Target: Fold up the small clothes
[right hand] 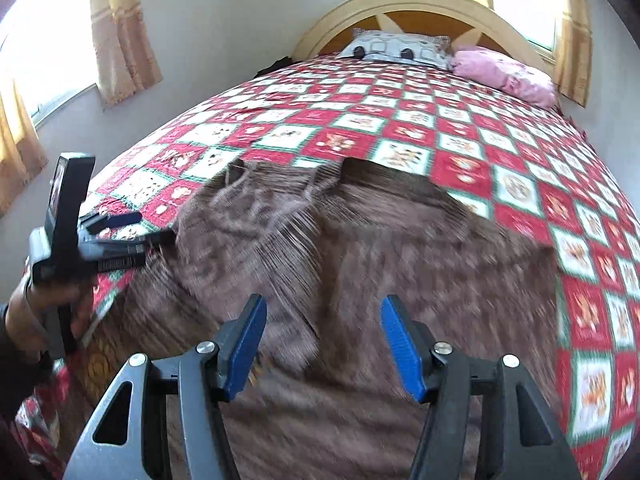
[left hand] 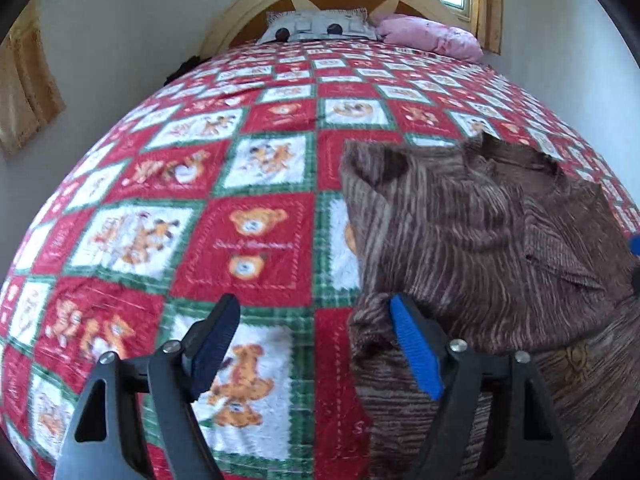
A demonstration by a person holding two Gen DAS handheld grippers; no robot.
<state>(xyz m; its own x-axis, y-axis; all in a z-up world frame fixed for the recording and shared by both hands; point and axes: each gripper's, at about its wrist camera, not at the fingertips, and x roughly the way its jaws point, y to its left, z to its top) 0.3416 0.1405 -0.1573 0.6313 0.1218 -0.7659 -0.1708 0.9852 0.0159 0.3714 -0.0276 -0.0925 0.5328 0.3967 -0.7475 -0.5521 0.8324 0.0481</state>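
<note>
Midway through a fold, a brown striped garment [left hand: 480, 220] lies spread on a bed's red, white and green teddy-bear quilt [left hand: 248, 236], filling the right half of the left wrist view and the centre of the right wrist view. Its sleeve [left hand: 384, 184] is doubled over the body, apparently laid there as one step of the fold. The left gripper [left hand: 316, 344] hangs at the garment's left edge, low in frame, jaws spread wide with only quilt between them; one blue pad lies against the bunched hem but nothing is gripped, which suggests a release. The right gripper [right hand: 324, 348] hovers over the cloth at bottom centre, jaws partly apart and empty, likely poised for the next pinch. At left in that view, a hand [right hand: 28, 312] carries the other tool. Two pillows [right hand: 404, 50] rest against the headboard [right hand: 420, 0], upper centre, well clear of the work.
</note>
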